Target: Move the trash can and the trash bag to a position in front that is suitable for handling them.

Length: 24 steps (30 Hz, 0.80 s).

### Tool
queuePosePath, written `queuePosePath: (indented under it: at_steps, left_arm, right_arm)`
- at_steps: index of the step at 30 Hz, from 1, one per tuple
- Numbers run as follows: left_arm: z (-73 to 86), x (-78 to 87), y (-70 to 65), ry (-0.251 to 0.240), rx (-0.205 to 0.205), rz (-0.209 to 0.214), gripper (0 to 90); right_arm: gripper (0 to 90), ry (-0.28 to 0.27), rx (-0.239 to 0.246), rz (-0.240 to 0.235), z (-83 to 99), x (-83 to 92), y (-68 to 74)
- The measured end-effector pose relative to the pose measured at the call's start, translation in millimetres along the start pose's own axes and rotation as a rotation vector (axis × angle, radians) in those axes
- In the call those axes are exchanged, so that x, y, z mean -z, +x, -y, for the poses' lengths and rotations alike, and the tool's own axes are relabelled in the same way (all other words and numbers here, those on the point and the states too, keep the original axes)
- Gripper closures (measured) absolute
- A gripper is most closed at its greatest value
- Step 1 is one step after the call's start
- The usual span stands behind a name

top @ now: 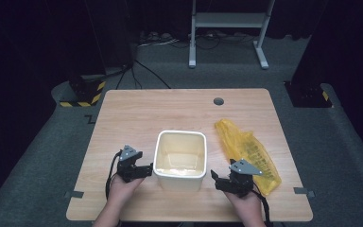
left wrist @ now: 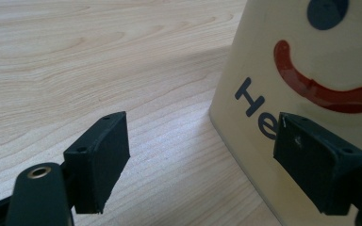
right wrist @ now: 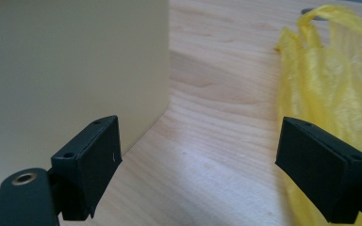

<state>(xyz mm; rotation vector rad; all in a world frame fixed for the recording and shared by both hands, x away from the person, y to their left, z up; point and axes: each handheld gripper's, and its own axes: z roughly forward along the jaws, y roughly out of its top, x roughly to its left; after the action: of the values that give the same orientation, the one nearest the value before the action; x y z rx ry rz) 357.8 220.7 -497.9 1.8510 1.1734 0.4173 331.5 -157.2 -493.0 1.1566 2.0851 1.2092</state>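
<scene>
Cream plastic bin (top: pixel 180 160), square, open-topped and empty inside, sits at the near-centre of the table (top: pixel 137 113), flanked by both tools. L gripper (top: pixel 144 171) rests low at the bin's left wall, jaws spread w/ nothing between them; in the left gripper view the wall (left wrist: pixel 306 61) carries a red smile, a dark dot and the letters "He", and the far-side pad (left wrist: pixel 318 162) stands in front of that wall, contact not certain. R gripper (top: pixel 216 177) mirrors it at the bin's right wall, jaws likewise spread and empty; in the right gripper view one pad (right wrist: pixel 87 162) is just beside the plain wall (right wrist: pixel 70 66), the other towards the bag. Judgement: the symmetric placement suggests a two-sided approach to the bin. Yellow plastic bag (top: pixel 248 152), crumpled flat, lies right of the bin, just behind the R gripper, prob. a liner waiting to go in. Surface: pale wood-grain top w/ a round cable hole (top: pixel 218 101) near the far edge. Beyond: grey carpet, a white desk frame (top: pixel 227 28), cables, hazard-striped base (top: pixel 82 94), dark surrounds.
</scene>
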Motion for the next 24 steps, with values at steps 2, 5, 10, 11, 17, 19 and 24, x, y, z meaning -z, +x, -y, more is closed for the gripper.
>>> queuePosePath:
  at_steps: [2, 5, 10, 11, 17, 19, 24]
  left_arm:
    - [-0.5, -0.2, -1.2, -0.001, -0.004, 0.001, 19.6]
    - [-1.6, -0.9, -2.9, -0.009, -0.009, -0.004, 21.0]
    - [-2.1, -1.8, -0.9, -0.019, -0.002, 0.019, 23.8]
    - [-2.7, -2.3, -0.4, -0.021, -0.006, 0.019, 24.4]
    - [-7.3, -9.6, -1.8, -0.024, -0.010, 0.057, 27.4]
    - [-8.4, -11.7, -2.6, -0.028, -0.017, 0.062, 27.4]
    - [-13.2, -19.2, -3.3, -0.028, -0.039, 0.087, 29.7]
  right_arm:
    - [14.5, 0.001, -0.006, 0.003, 0.3, -0.4, -1.6]
    - [14.6, 0.025, 0.005, -0.012, 2.2, -5.1, 3.3]
    - [14.8, 0.028, 0.029, -0.031, 2.1, -6.1, 12.0]
    - [14.9, 0.027, 0.032, -0.034, 2.1, -5.7, 13.4]
    - [14.8, 0.015, 0.045, -0.029, 2.6, 1.1, 19.9]
    - [15.2, 0.014, 0.043, -0.028, 2.7, 2.0, 20.4]
    - [15.7, 0.013, 0.041, -0.023, 6.4, 8.2, 21.1]
